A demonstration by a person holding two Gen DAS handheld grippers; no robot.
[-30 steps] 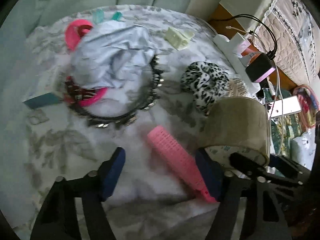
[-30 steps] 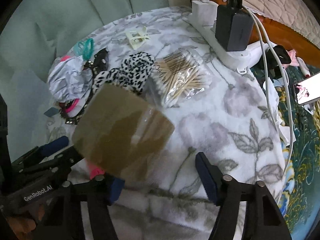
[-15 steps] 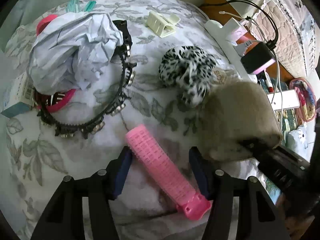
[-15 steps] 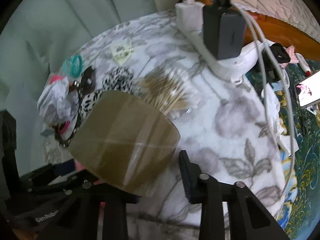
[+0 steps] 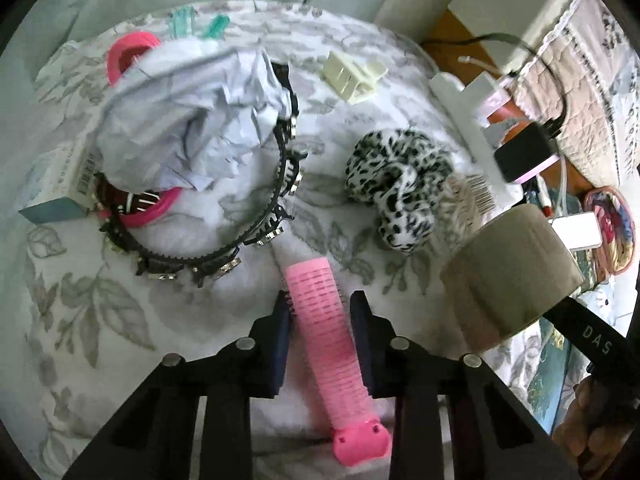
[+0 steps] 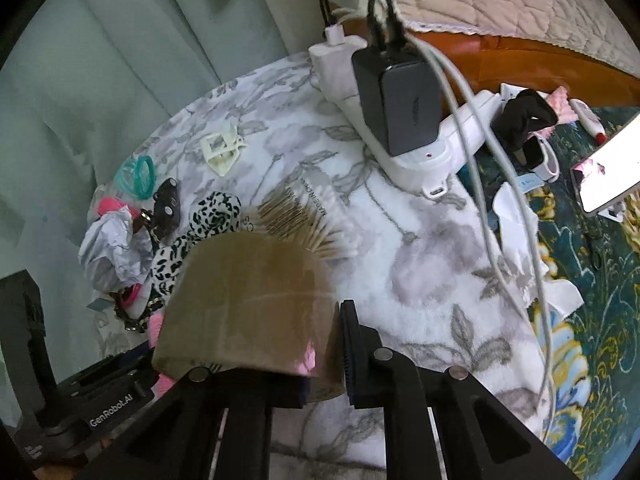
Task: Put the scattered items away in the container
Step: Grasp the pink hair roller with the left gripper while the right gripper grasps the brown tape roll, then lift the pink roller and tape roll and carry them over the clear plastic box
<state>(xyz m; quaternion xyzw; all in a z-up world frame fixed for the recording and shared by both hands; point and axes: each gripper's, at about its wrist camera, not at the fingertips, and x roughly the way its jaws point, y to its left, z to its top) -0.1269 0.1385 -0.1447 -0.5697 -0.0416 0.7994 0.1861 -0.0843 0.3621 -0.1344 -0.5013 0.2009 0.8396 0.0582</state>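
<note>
A: Pink hair roller — where did it lie?
B: On the flowered worktop, lengthwise between the left gripper fingers, which had just been closing and pressed its sides.
A: And the right gripper?
B: Clamped narrow on the brown tape roll's wall, one finger inside it, near the leopard scrunchie and cotton swabs.
</note>
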